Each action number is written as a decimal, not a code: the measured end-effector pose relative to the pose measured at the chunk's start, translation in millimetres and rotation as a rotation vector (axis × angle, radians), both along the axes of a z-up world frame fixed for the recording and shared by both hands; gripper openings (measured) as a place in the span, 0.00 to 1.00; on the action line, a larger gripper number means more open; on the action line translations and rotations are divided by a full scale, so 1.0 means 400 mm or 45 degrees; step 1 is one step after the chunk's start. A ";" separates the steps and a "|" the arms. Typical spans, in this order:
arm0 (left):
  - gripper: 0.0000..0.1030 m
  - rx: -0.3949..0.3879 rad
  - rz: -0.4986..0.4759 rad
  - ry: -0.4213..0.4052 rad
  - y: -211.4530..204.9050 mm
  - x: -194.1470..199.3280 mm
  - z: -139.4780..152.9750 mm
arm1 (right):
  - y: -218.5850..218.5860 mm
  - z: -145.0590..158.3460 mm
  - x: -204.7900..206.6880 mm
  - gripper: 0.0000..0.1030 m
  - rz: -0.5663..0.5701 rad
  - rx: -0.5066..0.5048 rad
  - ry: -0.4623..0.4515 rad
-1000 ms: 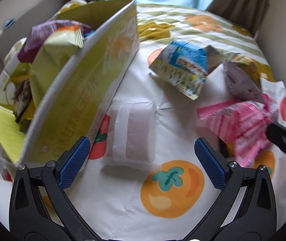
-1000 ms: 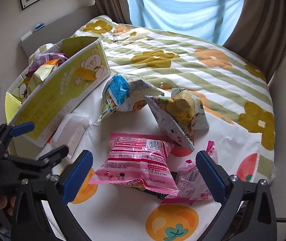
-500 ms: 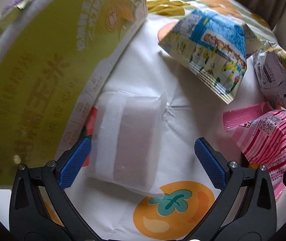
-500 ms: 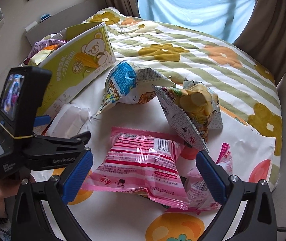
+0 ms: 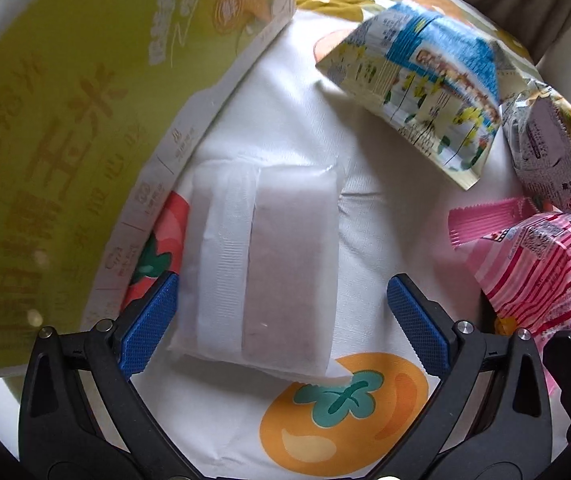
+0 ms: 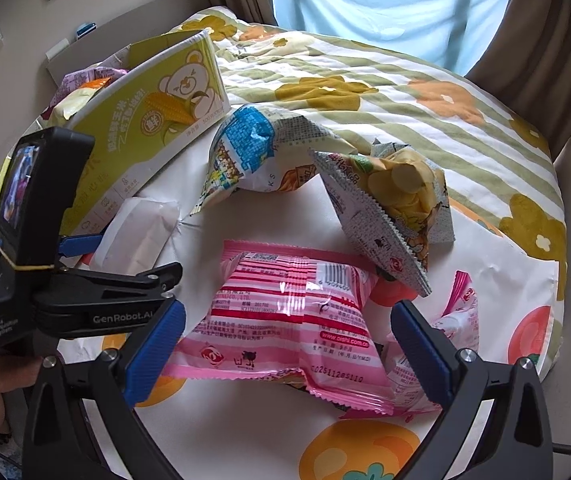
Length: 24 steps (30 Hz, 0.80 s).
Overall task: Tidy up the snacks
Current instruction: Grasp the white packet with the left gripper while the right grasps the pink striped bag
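Left claw (image 5: 281,316) spread wide, white packet (image 5: 261,256) lying on the bed right between its tips, long axis running straight ahead. Right claw (image 6: 287,348), also spread, hovers over the pink packet (image 6: 285,320).

The left claw (image 5: 281,320) stands wide over the white packet (image 5: 261,268); the yellow-green box (image 5: 65,140) crowds it at nine o'clock, touching the packet's edge. Bare bedspread (image 5: 369,240) lies free toward three o'clock, up to the pink packet (image 5: 525,264).
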<state>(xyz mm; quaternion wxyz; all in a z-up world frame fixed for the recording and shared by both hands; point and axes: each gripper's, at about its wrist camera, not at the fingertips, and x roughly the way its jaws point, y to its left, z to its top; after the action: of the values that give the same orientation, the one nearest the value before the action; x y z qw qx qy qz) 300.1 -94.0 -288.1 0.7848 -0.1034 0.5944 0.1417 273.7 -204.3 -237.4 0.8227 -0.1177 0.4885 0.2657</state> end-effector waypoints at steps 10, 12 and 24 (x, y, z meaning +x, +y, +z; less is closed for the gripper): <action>0.62 -0.005 0.032 -0.091 0.040 0.006 0.028 | 0.028 -0.034 0.031 0.99 -0.058 -0.044 0.066; 0.60 -0.018 0.017 -0.098 0.046 0.006 0.029 | 0.038 -0.040 0.037 0.98 -0.065 -0.072 0.080; 0.59 -0.045 -0.044 -0.100 0.038 -0.044 0.036 | 0.054 -0.050 0.034 0.77 -0.063 -0.142 0.112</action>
<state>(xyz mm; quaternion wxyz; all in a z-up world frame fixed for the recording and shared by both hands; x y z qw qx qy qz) 282.4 -79.0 -273.8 0.8080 -0.1125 0.5672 0.1132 287.1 -182.6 -257.3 0.7989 -0.1393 0.5412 0.2225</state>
